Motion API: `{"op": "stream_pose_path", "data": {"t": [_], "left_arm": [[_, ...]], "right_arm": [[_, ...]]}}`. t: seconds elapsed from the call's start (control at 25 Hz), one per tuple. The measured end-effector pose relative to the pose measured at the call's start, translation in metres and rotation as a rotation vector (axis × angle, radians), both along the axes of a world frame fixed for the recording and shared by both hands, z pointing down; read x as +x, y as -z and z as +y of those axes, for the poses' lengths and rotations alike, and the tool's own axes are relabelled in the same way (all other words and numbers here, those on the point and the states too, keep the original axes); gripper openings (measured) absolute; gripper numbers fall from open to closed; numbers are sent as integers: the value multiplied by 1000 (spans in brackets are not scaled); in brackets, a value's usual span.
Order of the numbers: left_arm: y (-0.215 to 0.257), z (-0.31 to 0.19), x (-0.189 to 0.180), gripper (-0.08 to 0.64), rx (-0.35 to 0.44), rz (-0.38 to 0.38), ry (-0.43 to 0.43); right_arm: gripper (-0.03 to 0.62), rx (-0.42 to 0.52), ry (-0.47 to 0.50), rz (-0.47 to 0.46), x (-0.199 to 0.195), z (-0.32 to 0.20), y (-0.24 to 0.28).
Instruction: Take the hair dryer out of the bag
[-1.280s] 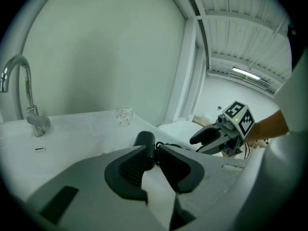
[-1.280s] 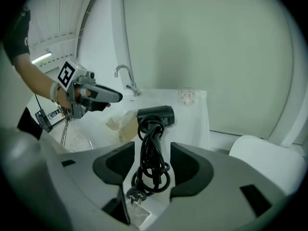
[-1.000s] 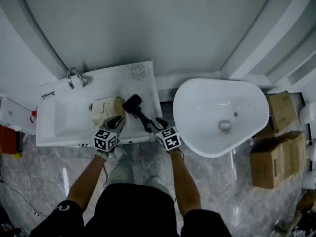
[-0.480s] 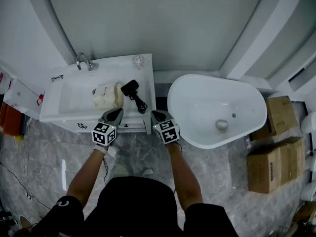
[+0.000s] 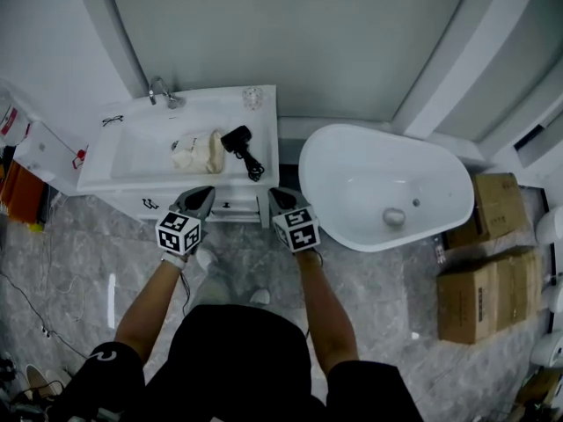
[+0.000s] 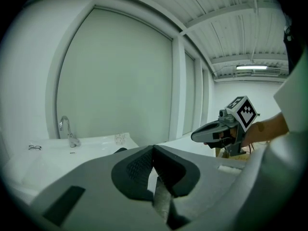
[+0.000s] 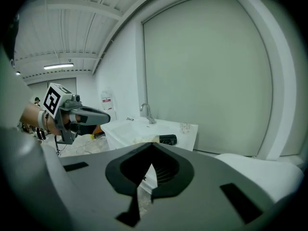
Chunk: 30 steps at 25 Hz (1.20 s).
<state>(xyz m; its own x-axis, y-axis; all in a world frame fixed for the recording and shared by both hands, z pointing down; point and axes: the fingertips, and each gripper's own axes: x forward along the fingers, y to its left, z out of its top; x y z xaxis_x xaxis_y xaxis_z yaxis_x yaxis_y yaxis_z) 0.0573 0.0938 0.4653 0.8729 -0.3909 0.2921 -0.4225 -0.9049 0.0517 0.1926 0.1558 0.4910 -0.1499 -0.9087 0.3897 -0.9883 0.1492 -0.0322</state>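
Observation:
A black hair dryer (image 5: 235, 140) lies on the white vanity top (image 5: 264, 148), its cord (image 5: 252, 167) trailing toward the front edge. Just left of it a cream bag (image 5: 199, 152) rests by the basin. In the right gripper view the hair dryer (image 7: 167, 139) shows as a small dark shape beside the bag (image 7: 139, 140). My left gripper (image 5: 202, 194) and right gripper (image 5: 274, 195) hover side by side in front of the vanity, away from both objects. Both are shut with nothing held. Each sees the other: the right gripper (image 6: 199, 136) and the left gripper (image 7: 103, 117).
A chrome tap (image 5: 161, 91) and a clear glass (image 5: 253, 97) stand at the back of the vanity. A white bathtub (image 5: 387, 199) sits to the right, cardboard boxes (image 5: 482, 258) beyond it. The floor is grey marble.
Both grippers have let go, shut and pulled back from the vanity toward the person. The hair dryer and bag stay on the counter.

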Motion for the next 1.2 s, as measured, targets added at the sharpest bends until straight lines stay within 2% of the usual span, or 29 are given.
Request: {"op": "stream_pose_path", "data": {"t": [0.28,0.6,0.92,1.2], "left_arm": [[7,17,-20,-2,16,-2,14],[16,25,-31,-2,30,32,24],[17,19,-46,-2,22,47,23],[23,16,-45,-2,26,66,18]], "right_arm": [[-5,14,-18,-10,-11,21,7],[-5,21,-21,10,-19,26,13],[-5,32,-29,22,-31,21,22],[-5,27,-34,16,-32,22,20]]}}
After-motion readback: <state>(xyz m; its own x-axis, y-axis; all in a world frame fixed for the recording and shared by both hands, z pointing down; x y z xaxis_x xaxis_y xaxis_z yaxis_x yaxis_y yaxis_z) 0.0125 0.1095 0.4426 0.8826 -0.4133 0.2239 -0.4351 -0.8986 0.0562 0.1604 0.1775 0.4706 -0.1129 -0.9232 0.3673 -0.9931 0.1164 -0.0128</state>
